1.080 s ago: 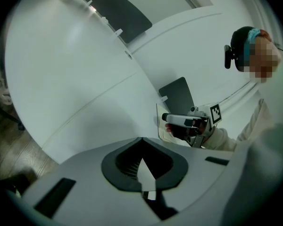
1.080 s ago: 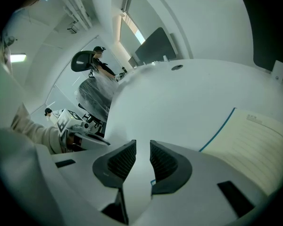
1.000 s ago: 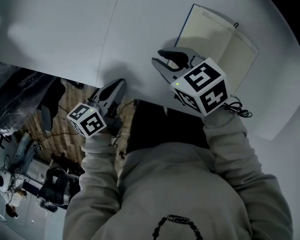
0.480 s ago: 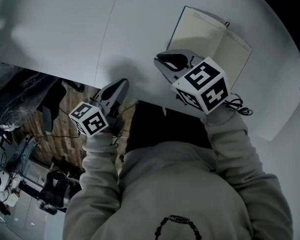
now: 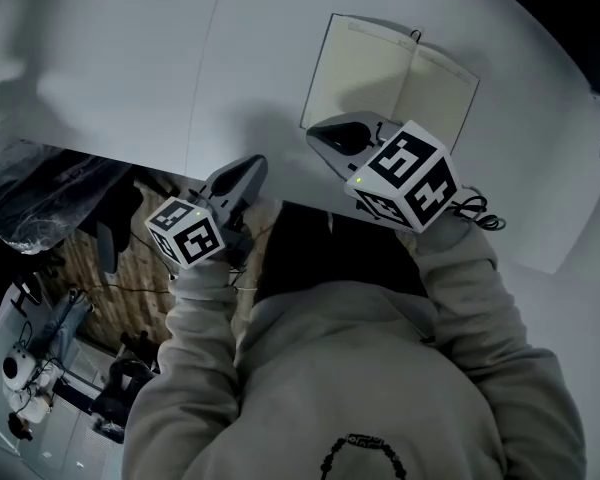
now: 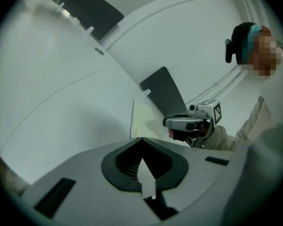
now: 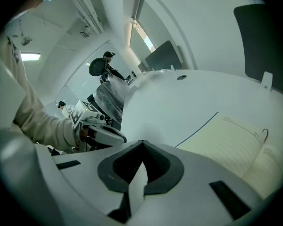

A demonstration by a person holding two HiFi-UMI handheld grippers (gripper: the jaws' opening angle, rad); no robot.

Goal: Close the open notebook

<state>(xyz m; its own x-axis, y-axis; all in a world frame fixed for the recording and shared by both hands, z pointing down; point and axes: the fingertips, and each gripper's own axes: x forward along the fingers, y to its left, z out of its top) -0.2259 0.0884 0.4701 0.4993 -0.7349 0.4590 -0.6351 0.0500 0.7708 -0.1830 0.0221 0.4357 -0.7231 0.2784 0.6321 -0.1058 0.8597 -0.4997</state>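
Observation:
The open notebook [image 5: 385, 76] lies flat on the white table [image 5: 120, 58], cream lined pages up; it also shows in the left gripper view [image 6: 140, 122] and the right gripper view [image 7: 231, 142]. My right gripper [image 5: 320, 134] hovers just before the notebook's near edge, apart from it. Its jaws have just been closing and are now shut with nothing between them. My left gripper [image 5: 254, 165] hangs over the table's near edge, left of the notebook, shut and empty. Each gripper sees the other: the right one [image 6: 171, 122], the left one [image 7: 117, 136].
A thin black cable [image 5: 480, 214] lies coiled on the table by my right wrist. A dark panel [image 6: 162, 92] stands behind the notebook. A round hole [image 7: 181, 77] sits farther back in the table. The floor with equipment [image 5: 40, 368] lies below the table's edge.
The right gripper's jaws went from wide apart to shut, empty. Both grippers lifted a little and edged toward the notebook.

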